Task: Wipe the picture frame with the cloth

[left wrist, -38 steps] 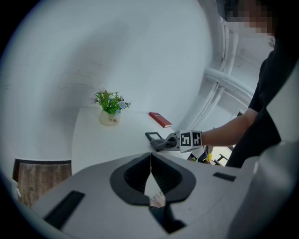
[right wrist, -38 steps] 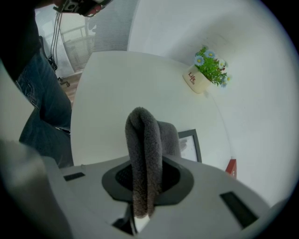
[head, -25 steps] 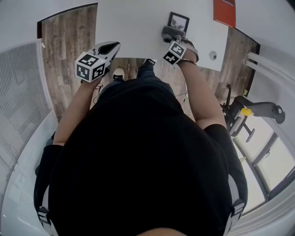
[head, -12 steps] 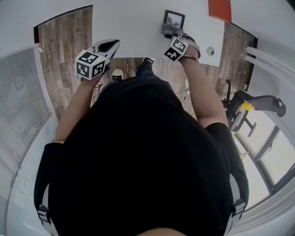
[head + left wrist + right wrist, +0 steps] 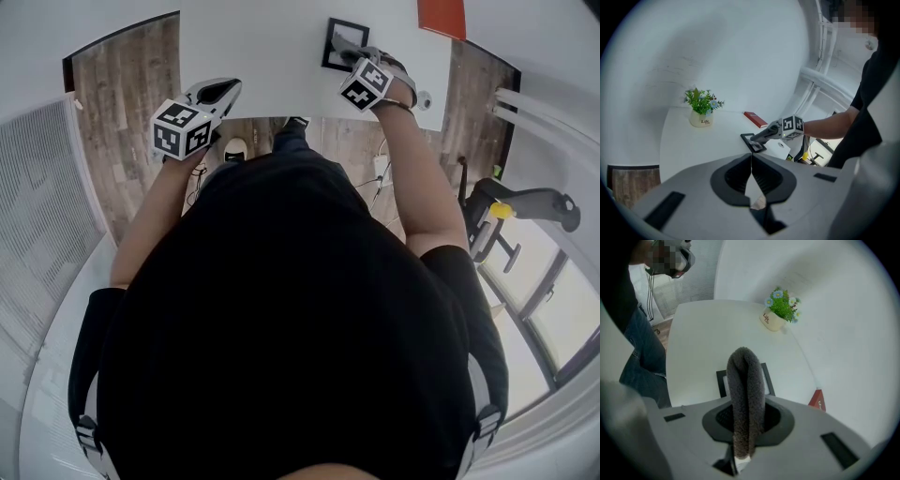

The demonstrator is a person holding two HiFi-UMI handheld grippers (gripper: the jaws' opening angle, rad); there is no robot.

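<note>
I start at the right hand-held gripper [image 5: 747,416]: its jaws are clamped on a dark grey fleecy cloth [image 5: 746,380], which is folded into a thick loop that sticks out past the jaw tips. The cloth's front end sits over the picture frame [image 5: 721,380], whose black border shows on either side of it. From the left gripper view the right hand-held gripper [image 5: 761,137] slants down onto the picture frame [image 5: 753,142], with the cloth end at the frame's surface. I cannot tell how firmly it presses.

In the head view the picture frame [image 5: 334,36] lies flat on the right part of the white worktop [image 5: 262,56], between the near edge and the far edge. The right hand-held gripper [image 5: 352,58] reaches over it from the near side.

The left hand-held gripper [image 5: 751,161] has its jaws pressed together with nothing between them. It hangs at the near edge of the worktop's left part, well apart from the frame, and the head view shows the left hand-held gripper [image 5: 223,90] pointing across that edge.

Farther out, a red book [image 5: 816,400] lies near the worktop's right edge, beyond the frame. A cream pot of small flowers [image 5: 777,314] stands at the far edge, close to the white wall. Wood-plank floor [image 5: 127,112] shows beside the worktop.
</note>
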